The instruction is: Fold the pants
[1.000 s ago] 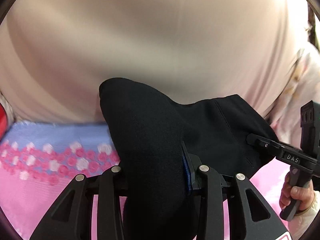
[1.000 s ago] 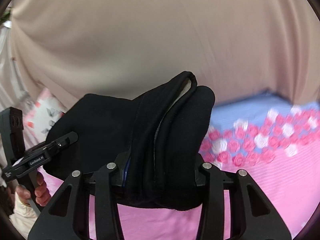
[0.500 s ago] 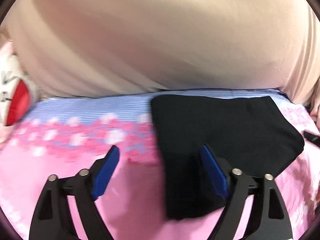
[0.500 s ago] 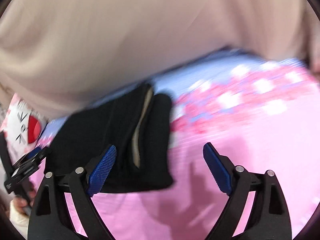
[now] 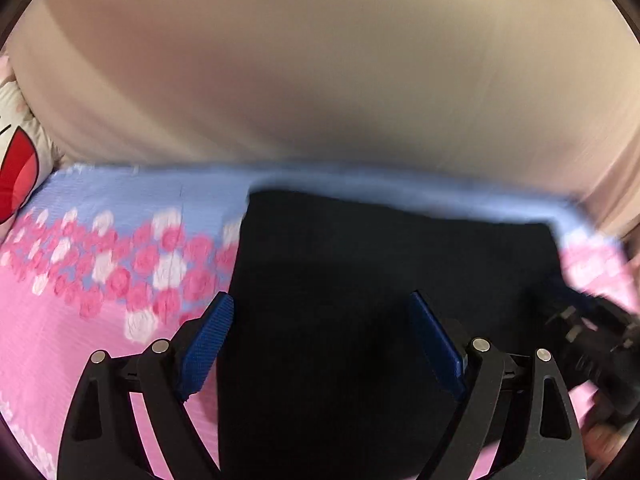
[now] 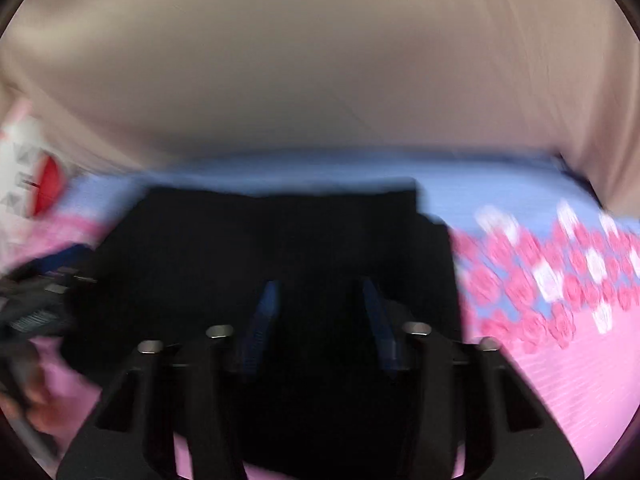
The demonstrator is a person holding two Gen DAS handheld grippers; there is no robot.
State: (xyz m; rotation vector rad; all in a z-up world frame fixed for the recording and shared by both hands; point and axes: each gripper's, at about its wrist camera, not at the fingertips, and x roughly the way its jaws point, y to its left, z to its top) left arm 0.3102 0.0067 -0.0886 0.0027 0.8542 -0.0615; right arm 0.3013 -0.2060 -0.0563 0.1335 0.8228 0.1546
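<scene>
The black pants (image 5: 380, 248) lie folded and flat on the bed, near its far edge. My left gripper (image 5: 320, 300) stands wide open low over their left part, blue pads (image 5: 204, 344) apart and gripping nothing. In the blurred right wrist view my right gripper (image 6: 319, 283) hovers over the pants (image 6: 280, 232). Its jaws are closing and stand narrow, with cloth below them and both pad faces still showing. The right gripper (image 5: 592, 332) shows blurred at the left wrist view's right edge. The left gripper (image 6: 44, 300) shows at the right wrist view's left edge.
A pink bedspread (image 5: 60, 340) with a band of pink and white flowers and a blue strip covers the bed. A white and red cushion (image 5: 16, 168) lies at far left. Beige fabric (image 5: 320, 80) rises behind the bed. A hand (image 6: 36, 404) holds the left gripper.
Both grippers held the lifted pants a second ago, then let go and opened. The pants now lie flat. Both grippers have sunk closer to them, and the right jaws have narrowed again.
</scene>
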